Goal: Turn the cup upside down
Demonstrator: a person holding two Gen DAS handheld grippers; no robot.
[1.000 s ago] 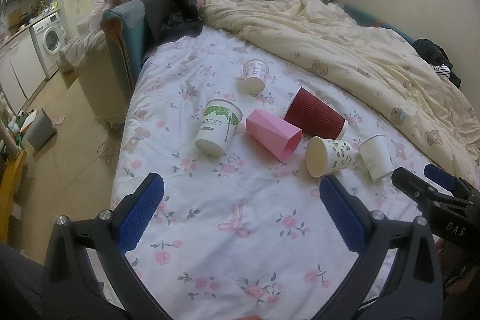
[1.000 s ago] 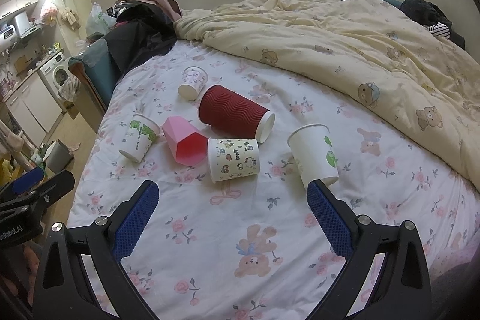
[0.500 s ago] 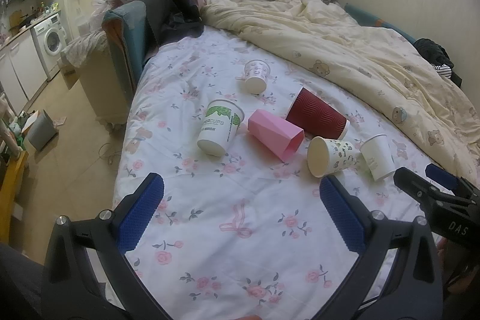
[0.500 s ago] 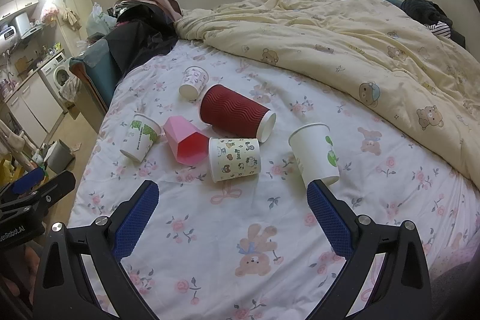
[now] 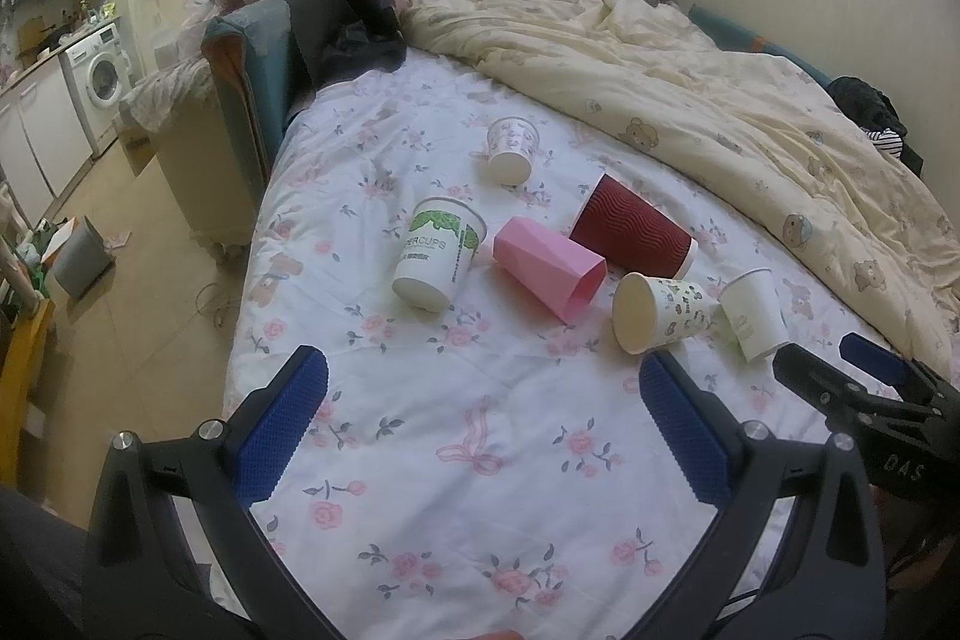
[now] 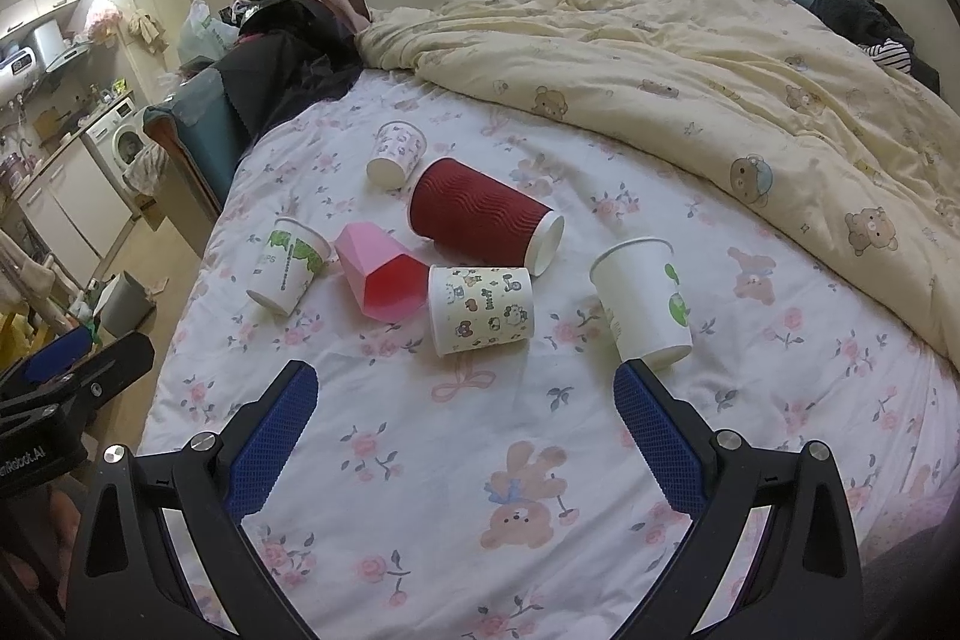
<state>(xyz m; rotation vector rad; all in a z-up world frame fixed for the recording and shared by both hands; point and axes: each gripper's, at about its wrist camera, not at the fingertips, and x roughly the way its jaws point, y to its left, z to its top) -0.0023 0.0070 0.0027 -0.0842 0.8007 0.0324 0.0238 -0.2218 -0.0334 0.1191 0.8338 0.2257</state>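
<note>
Several cups lie on their sides on the floral bedsheet: a white cup with green print, a pink faceted cup, a dark red ribbed cup, a cartoon-print cup, a plain white cup with a green mark, and a small patterned cup. My left gripper is open and empty, short of the cups. My right gripper is open and empty, just short of the cartoon-print and plain white cups.
A cream duvet covers the bed's right and far side. Dark clothes and a teal chair stand at the bed's far left. The bed's left edge drops to the floor, with a grey bin and a washing machine.
Both grippers have drifted slightly forward toward the cups and stay open. The cups have not moved.
</note>
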